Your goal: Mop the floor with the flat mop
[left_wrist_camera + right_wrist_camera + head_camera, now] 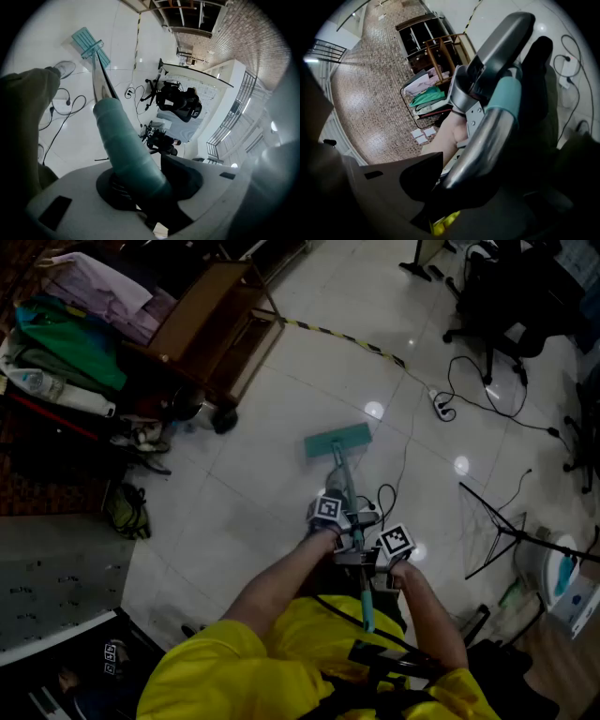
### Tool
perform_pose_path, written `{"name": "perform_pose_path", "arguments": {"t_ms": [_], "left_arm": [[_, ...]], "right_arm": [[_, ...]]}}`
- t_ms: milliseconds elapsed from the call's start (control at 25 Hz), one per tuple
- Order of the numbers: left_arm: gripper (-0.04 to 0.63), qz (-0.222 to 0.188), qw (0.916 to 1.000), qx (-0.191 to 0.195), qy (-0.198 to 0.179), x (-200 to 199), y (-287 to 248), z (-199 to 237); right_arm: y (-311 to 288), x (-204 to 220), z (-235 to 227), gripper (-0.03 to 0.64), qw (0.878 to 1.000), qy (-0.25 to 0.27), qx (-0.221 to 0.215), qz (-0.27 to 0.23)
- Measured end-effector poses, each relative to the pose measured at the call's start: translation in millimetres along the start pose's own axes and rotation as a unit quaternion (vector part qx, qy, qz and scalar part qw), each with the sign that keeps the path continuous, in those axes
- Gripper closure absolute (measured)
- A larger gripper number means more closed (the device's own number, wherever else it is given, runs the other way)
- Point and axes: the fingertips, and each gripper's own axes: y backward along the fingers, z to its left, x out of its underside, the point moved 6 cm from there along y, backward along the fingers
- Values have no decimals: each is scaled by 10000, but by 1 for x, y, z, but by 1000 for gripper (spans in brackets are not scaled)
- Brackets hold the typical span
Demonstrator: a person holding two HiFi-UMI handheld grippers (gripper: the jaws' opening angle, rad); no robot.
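The flat mop's teal head (pixel 337 440) lies on the white tiled floor ahead of me, and its pole (pixel 346 486) slopes back to my hands. My left gripper (pixel 343 524) is shut on the pole, below its marker cube. My right gripper (pixel 370 559) is shut on the same pole, just behind the left. In the left gripper view the teal grip sleeve (pixel 124 145) sits between the jaws of the left gripper (pixel 140 190), with the mop head (pixel 89 43) far off. In the right gripper view the shiny metal pole (pixel 480 150) runs through the right gripper (pixel 454 180).
A wooden table (pixel 214 326) and a heap of clothes (pixel 75 329) stand at the left. Cables (pixel 405 451) and a power strip (pixel 441 407) trail over the floor near the mop. An office chair (pixel 497 306) is at the back right, a thin stand (pixel 506 532) at the right, striped tape (pixel 347 337) beyond.
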Motion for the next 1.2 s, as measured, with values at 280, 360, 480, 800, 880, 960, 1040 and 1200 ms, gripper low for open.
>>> {"name": "perform_pose_path", "arguments": {"t_ms": [280,360,480,800,880,960,1040,1200], "left_arm": [[437,508,9978,-25,-427,-213,-54,4],[454,713,9962,-88,-493,-231,-68,19],[454,946,9924,-331,-707,-242,-81,40],[474,1034,9864,-541,-1155,-375,-103,42],[477,1175,9808,-767,-1357,-425,-106,32],[476,1266,9764,-879,-1509,-467,-108,20],[477,1283,9751,-862,-1590,-493,-107,8],[483,1305,9773,-770,-1482,-469,-92,-2]], "right_arm": [[18,-215,-30,512,9973,432,-1,-598],[20,-233,-45,531,9979,477,-46,-441],[26,-241,-73,556,9983,245,-38,-530],[38,-380,-102,609,9924,881,241,-825],[39,-431,-100,611,9882,1131,277,-998],[36,-469,-92,611,9885,942,135,-1178],[32,-490,-79,611,9886,664,-119,-1346],[11,-466,-50,605,9872,743,-516,-1314]]}}
